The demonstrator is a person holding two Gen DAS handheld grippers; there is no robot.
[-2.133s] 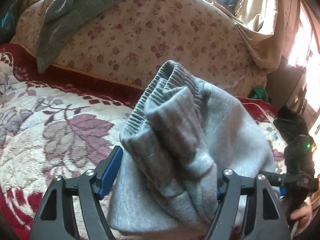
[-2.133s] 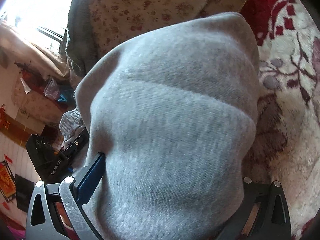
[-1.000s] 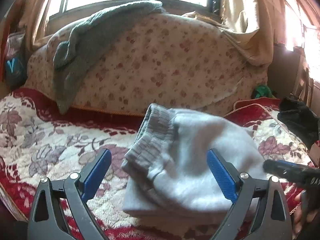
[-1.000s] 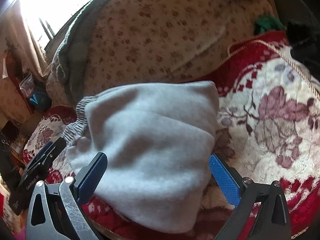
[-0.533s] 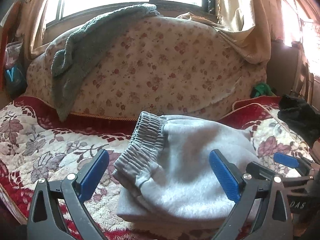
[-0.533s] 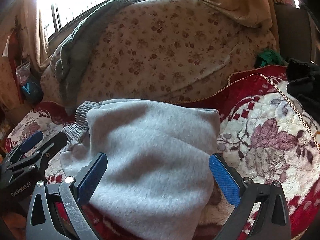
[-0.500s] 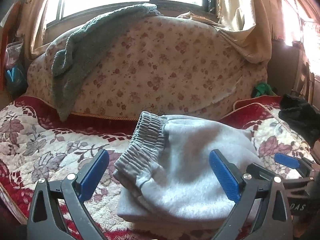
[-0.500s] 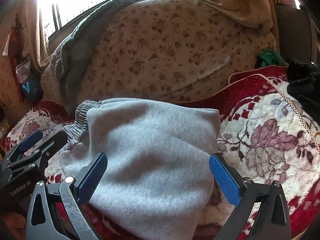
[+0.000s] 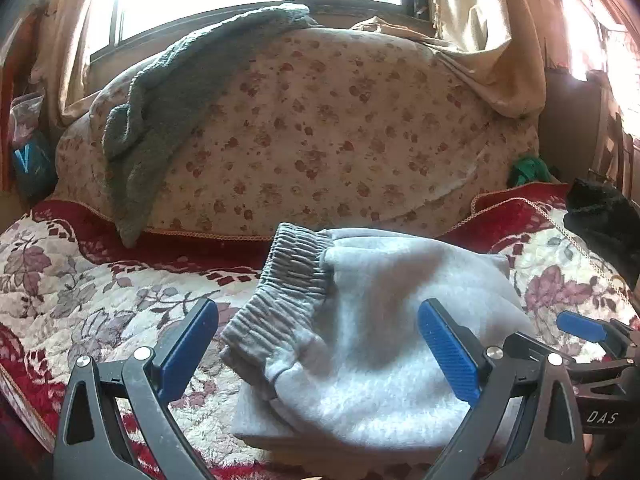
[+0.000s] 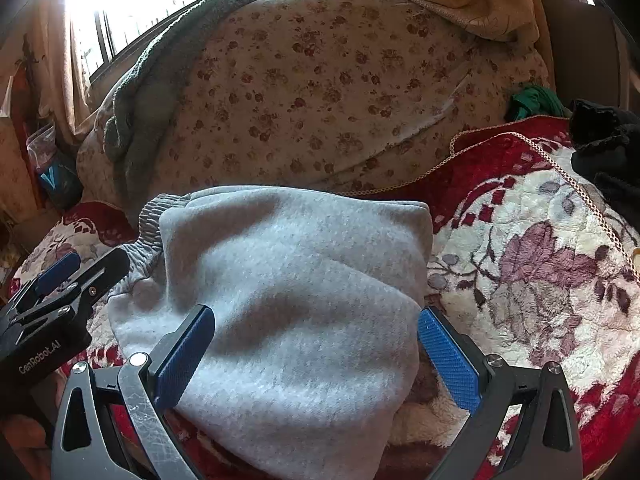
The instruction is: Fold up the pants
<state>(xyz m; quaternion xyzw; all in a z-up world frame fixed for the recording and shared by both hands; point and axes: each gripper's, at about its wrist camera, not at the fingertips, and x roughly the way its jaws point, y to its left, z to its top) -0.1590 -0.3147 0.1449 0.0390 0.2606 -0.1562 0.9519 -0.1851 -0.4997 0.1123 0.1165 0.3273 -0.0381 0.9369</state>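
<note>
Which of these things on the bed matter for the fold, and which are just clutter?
Job:
grey sweatpants, folded
left gripper, open
right gripper, open

Lying about:
green-grey knit on floral cushion
black garment
green cloth

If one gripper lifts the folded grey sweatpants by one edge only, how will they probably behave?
The folded grey sweatpants look like soft fleece, so they would likely droop and the layers unfold. They seem thick but probably light. The fuzzy surface and ribbed waistband should not slip easily between the fingers. Both the left gripper and right gripper are open.
</note>
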